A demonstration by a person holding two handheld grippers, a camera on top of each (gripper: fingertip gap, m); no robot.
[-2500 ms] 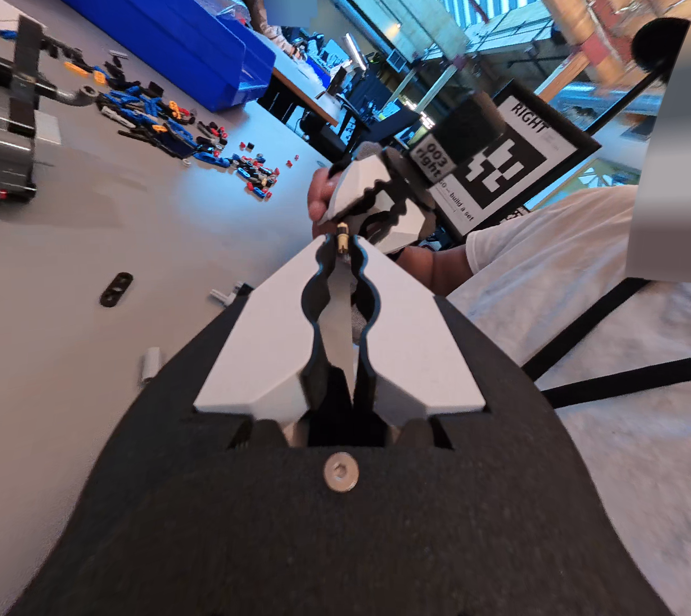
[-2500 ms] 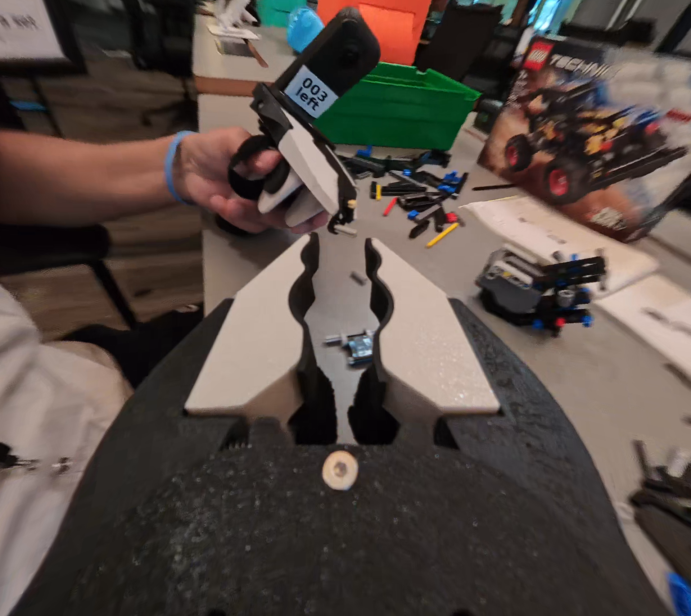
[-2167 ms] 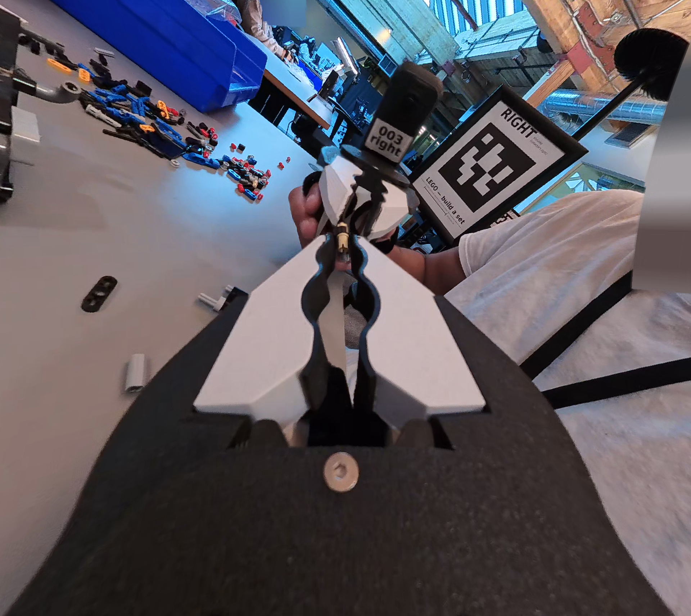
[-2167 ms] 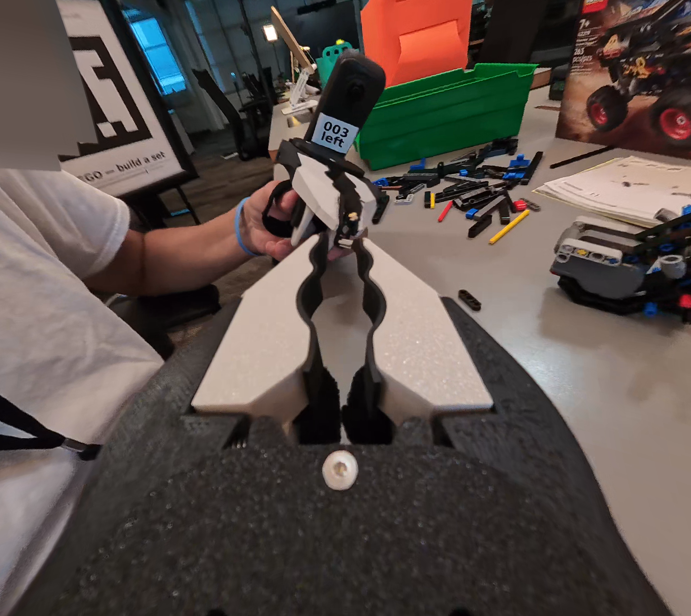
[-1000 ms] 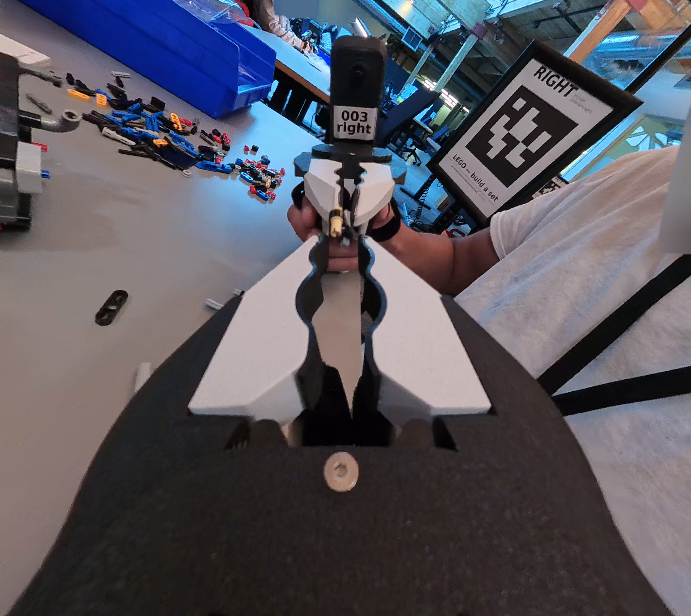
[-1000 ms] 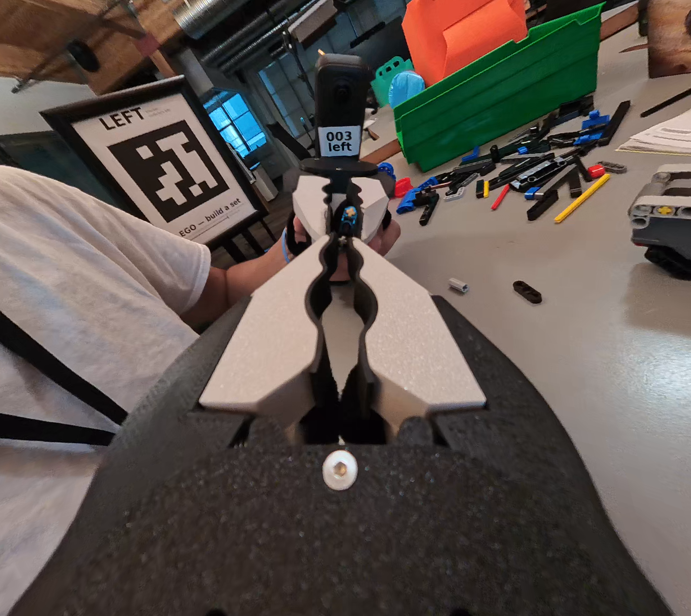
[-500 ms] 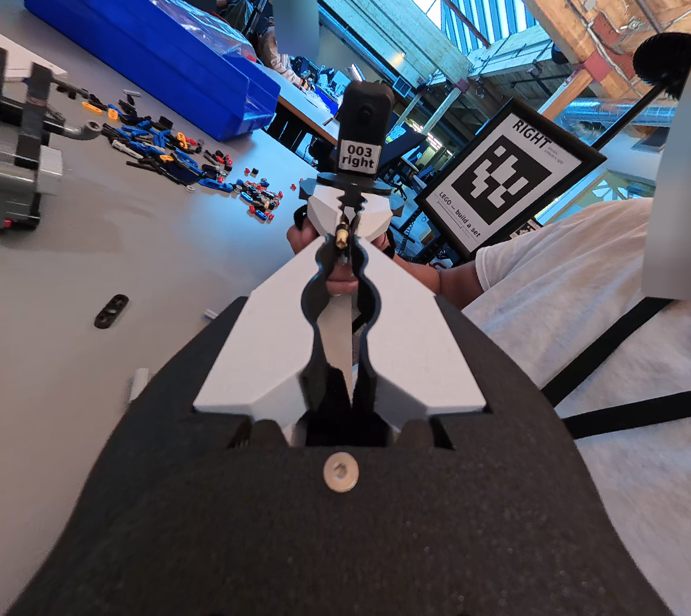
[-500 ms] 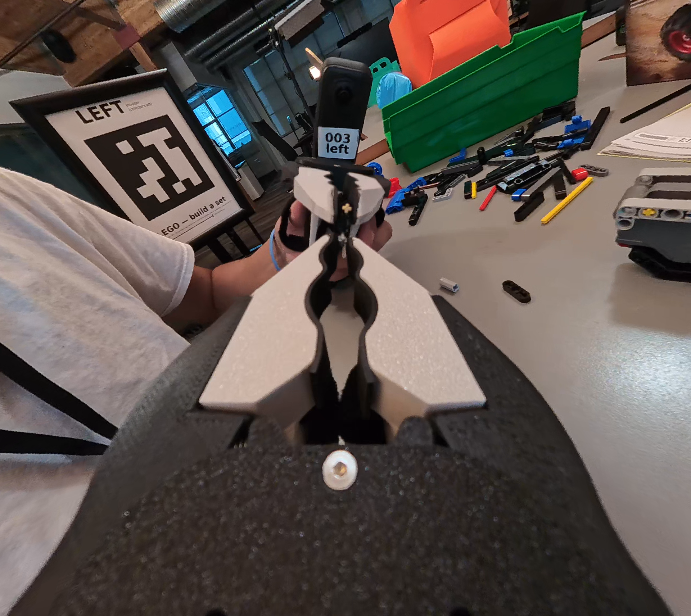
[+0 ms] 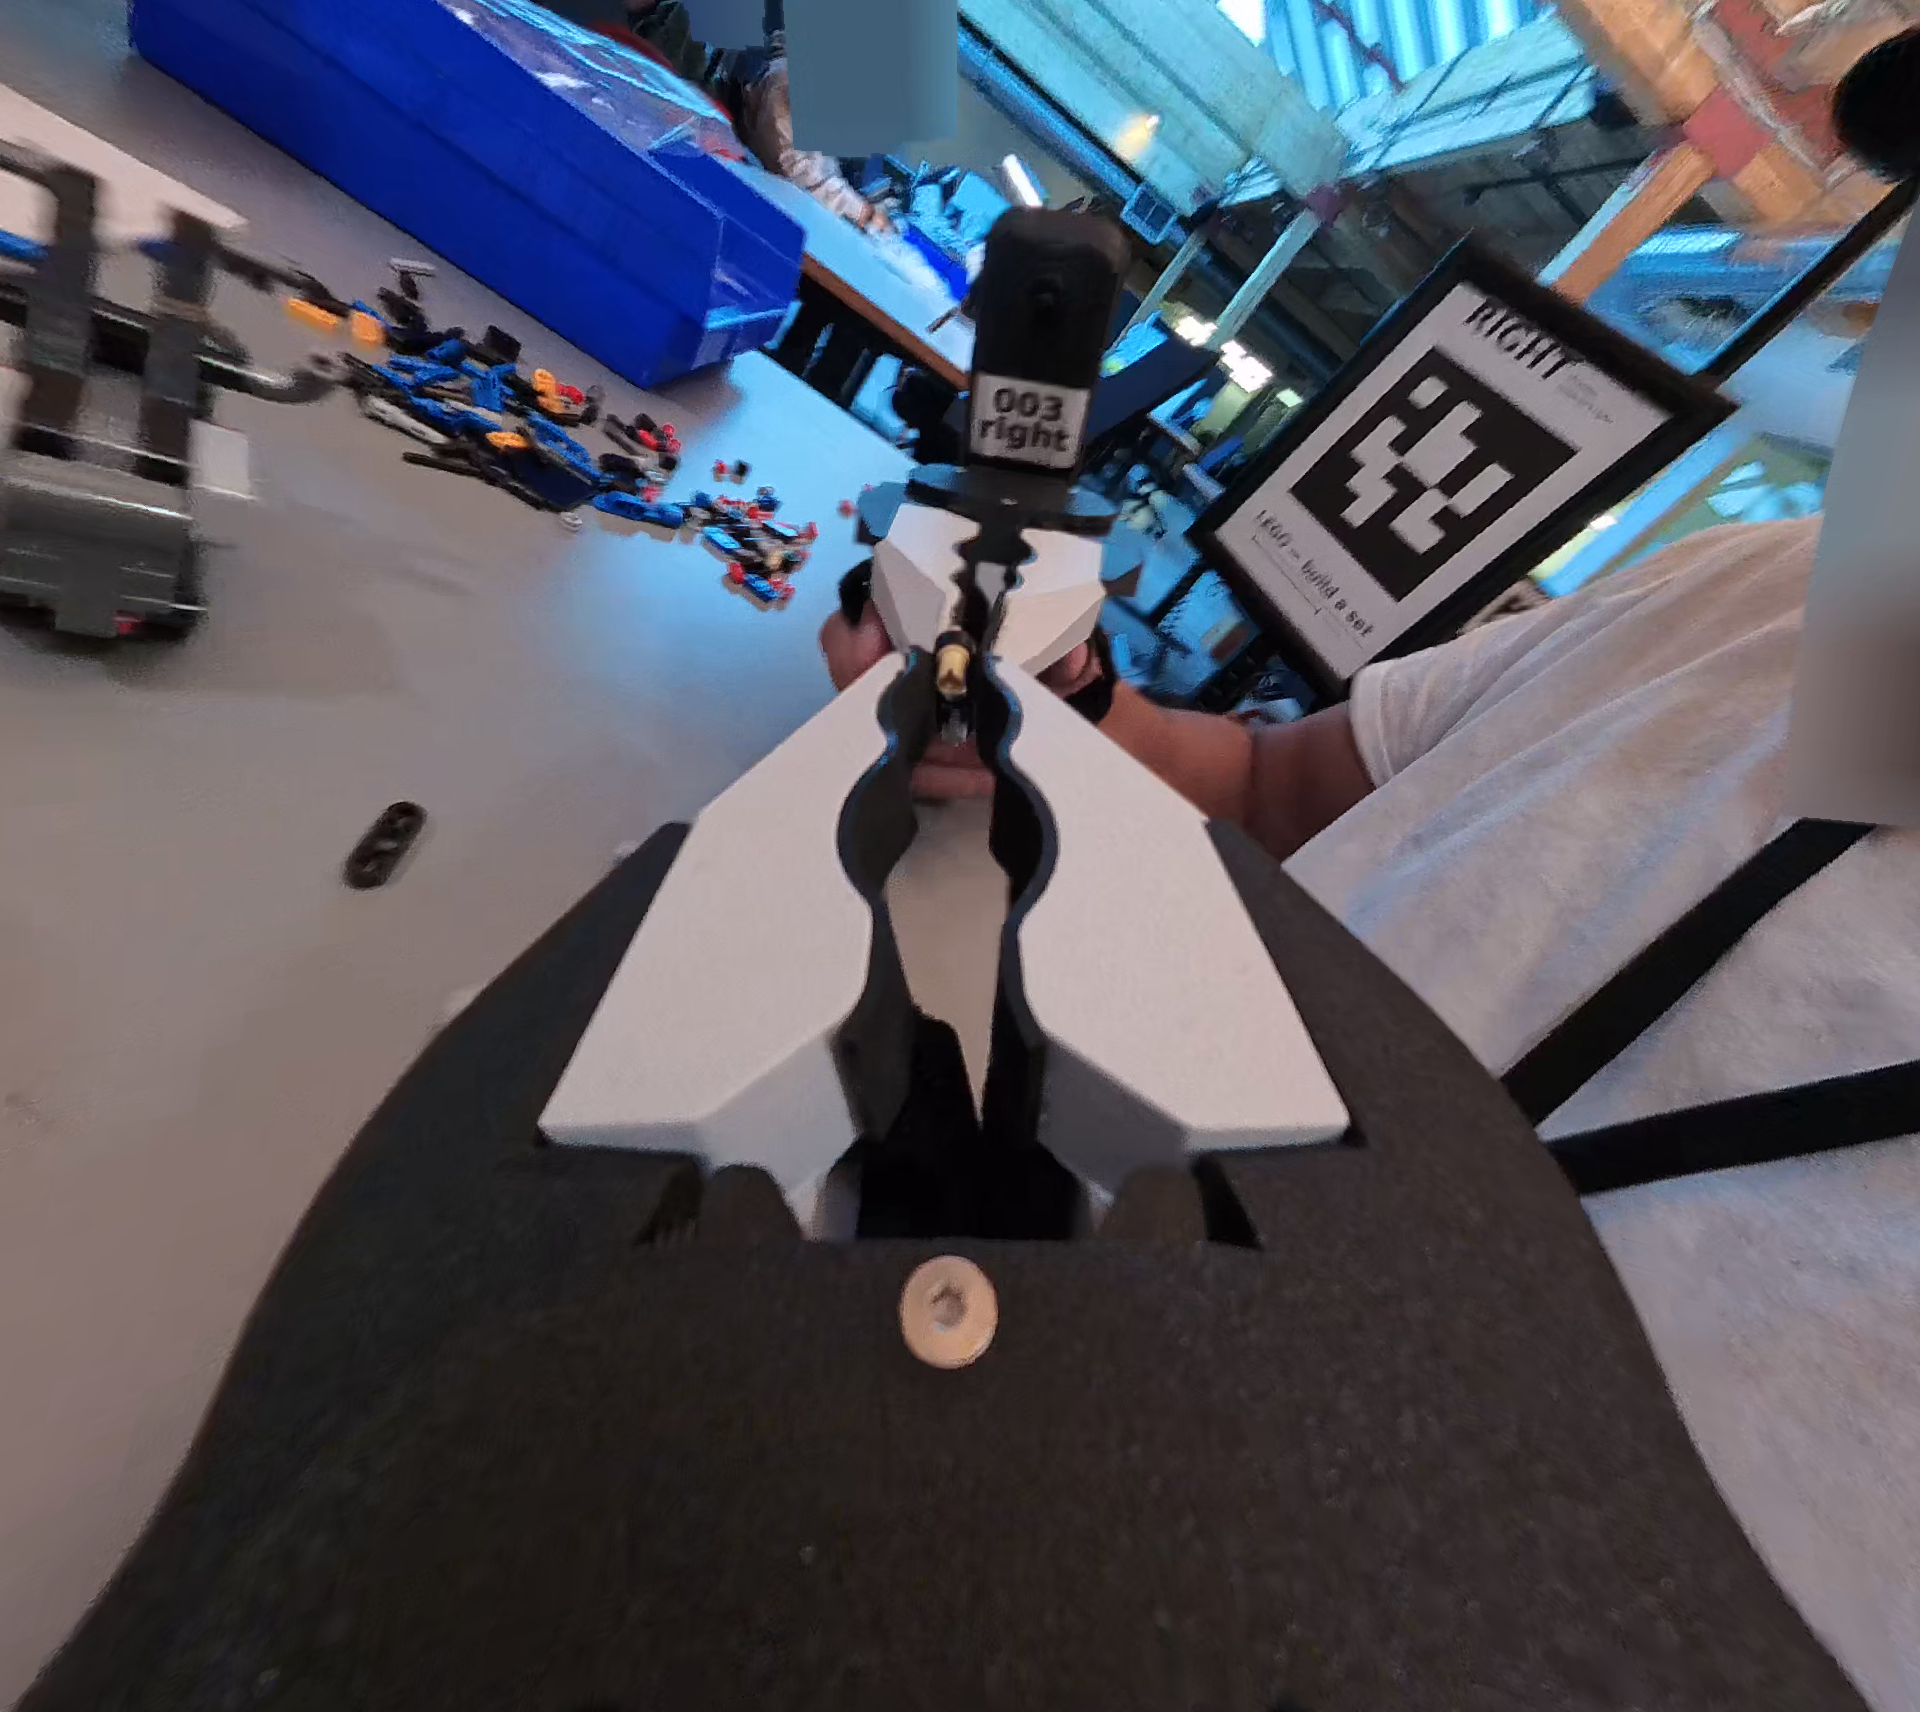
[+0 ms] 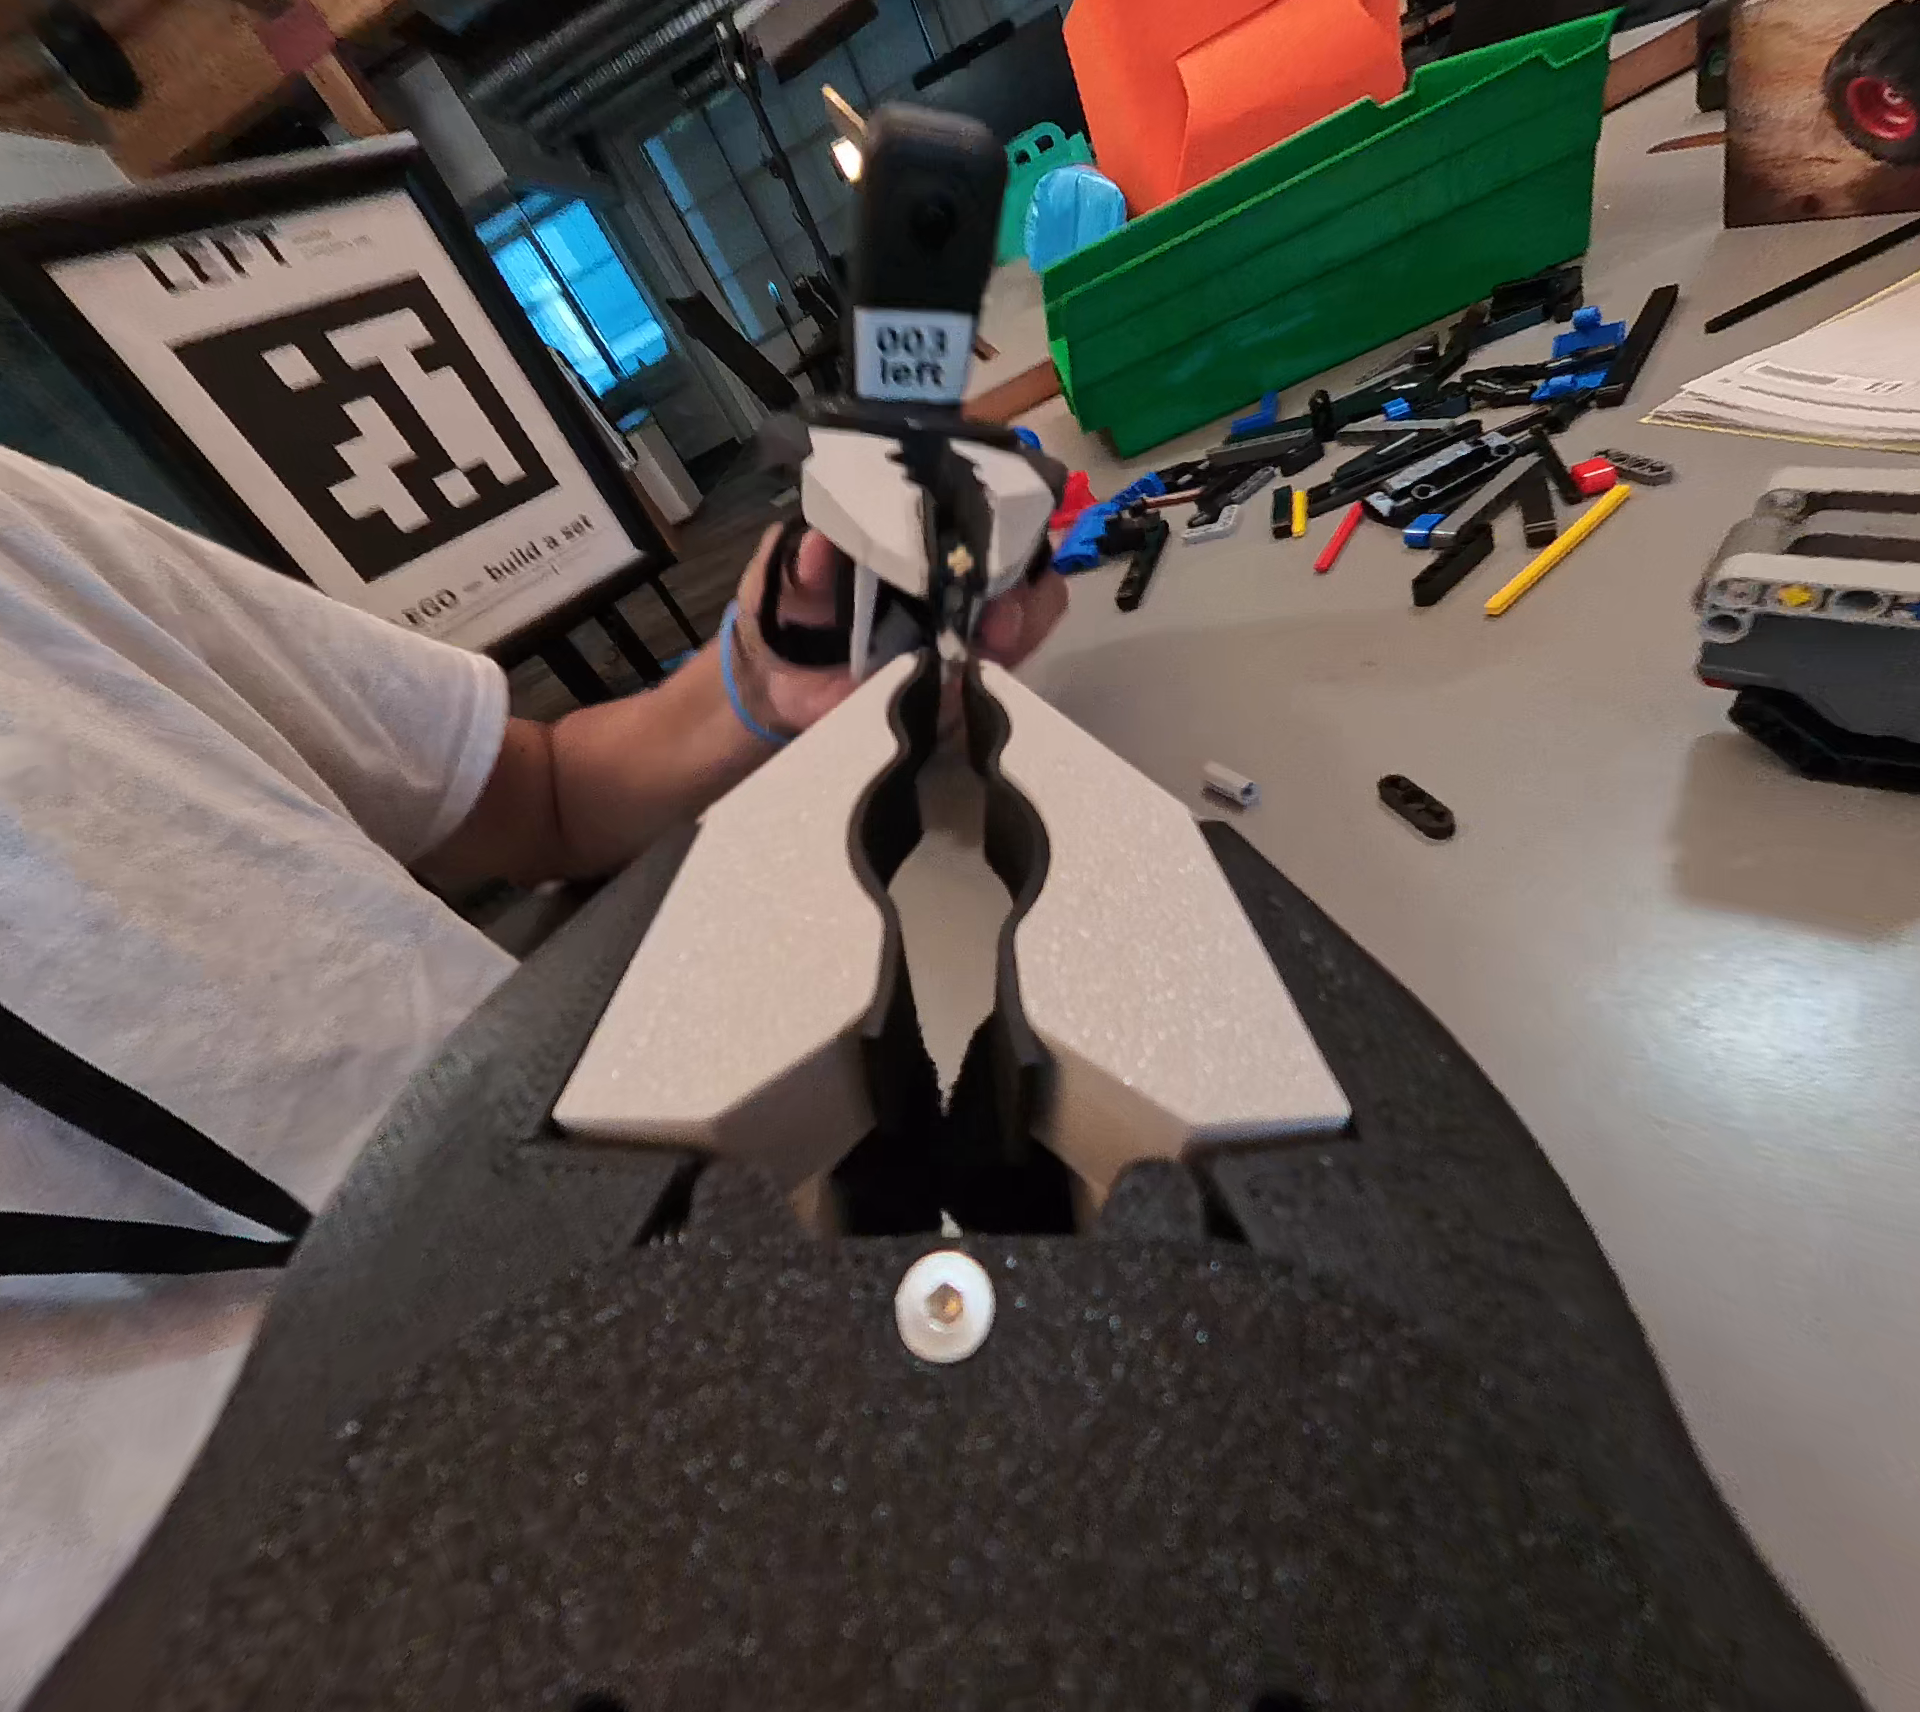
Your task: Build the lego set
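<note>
My two grippers meet tip to tip above the table's near edge. My left gripper (image 9: 951, 686) is shut on a small tan and black lego piece (image 9: 951, 654), which sticks out of its tips. It also shows in the right wrist view (image 10: 961, 566), in the left gripper (image 10: 925, 519) facing me. My right gripper (image 10: 943, 675) is closed down to a narrow gap, its tips on the grey lower end of that piece. In the left wrist view the right gripper (image 9: 982, 592) faces me, just behind the tan piece.
A partly built grey and black model (image 10: 1818, 623) stands on the table. Loose parts (image 10: 1455, 478) lie by a green bin (image 10: 1330, 291), with more parts (image 9: 499, 415) by a blue bin (image 9: 447, 135). A black link (image 10: 1415, 805) and a grey pin (image 10: 1231, 792) lie nearby. My left and right fingertips are right by each other.
The right gripper closed from open and swung round to face the left one, tips meeting at the small piece. Over the last second both stay tip to tip with slight shifting.
</note>
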